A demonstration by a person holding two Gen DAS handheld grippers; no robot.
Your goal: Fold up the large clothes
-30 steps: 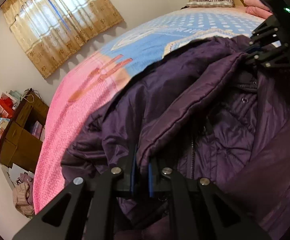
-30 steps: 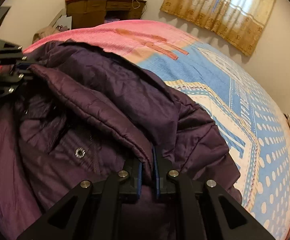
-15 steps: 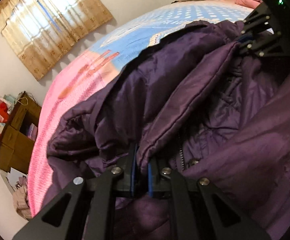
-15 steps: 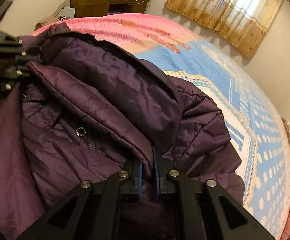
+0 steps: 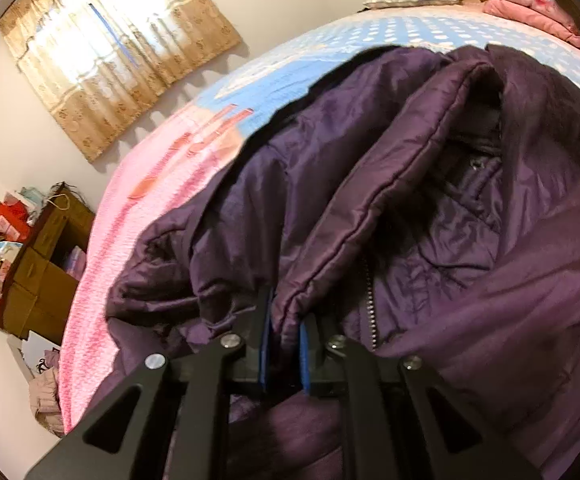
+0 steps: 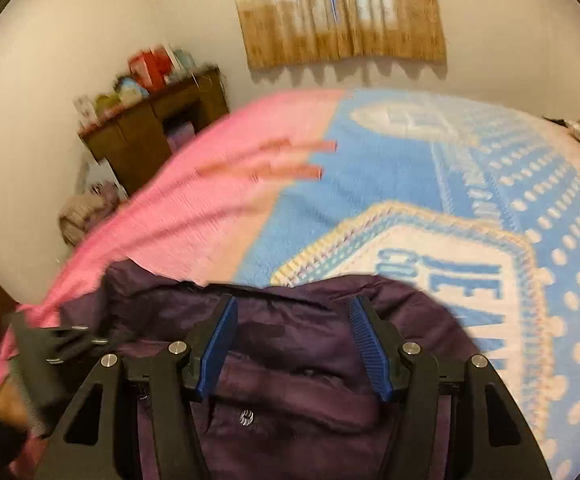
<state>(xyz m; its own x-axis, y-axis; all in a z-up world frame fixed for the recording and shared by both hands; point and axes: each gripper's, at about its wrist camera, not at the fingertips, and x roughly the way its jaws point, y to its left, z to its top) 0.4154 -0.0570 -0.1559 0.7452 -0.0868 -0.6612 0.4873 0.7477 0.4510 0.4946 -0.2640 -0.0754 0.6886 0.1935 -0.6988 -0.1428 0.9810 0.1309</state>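
One purple padded jacket fills the middle and right of the left wrist view, heaped on the pink-and-blue bedspread. The left gripper is clenched on a folded edge of it; its jaws have just been easing apart, though the fabric is still pinched. The right gripper has just been opening and stands released above the jacket, nothing between its pads. At upper left in the right wrist view a brown shelf unit holds blurred boxes. A curtain hangs above. Motion blur smears the bedspread there.
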